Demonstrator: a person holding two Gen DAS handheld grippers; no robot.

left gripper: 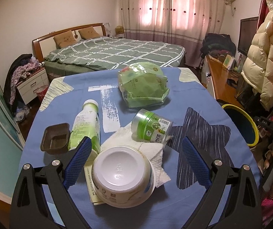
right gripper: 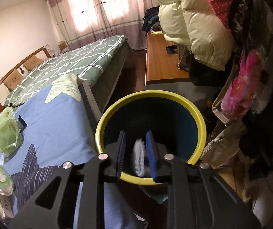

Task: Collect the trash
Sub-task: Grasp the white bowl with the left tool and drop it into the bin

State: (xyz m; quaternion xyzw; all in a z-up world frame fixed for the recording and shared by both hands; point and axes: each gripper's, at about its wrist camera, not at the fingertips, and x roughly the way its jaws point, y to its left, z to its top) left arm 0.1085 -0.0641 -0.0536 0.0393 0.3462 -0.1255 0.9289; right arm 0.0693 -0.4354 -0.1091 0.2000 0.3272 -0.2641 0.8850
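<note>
My right claw (right gripper: 135, 154) hangs over the bin (right gripper: 197, 114), jaws slightly parted so the tissue (right gripper: 139, 158) between them can drop inside, while my left claw (left gripper: 136, 152) stands wide apart around the upturned bowl (left gripper: 123, 177) on the table (left gripper: 203, 99), ready to grip.
</note>
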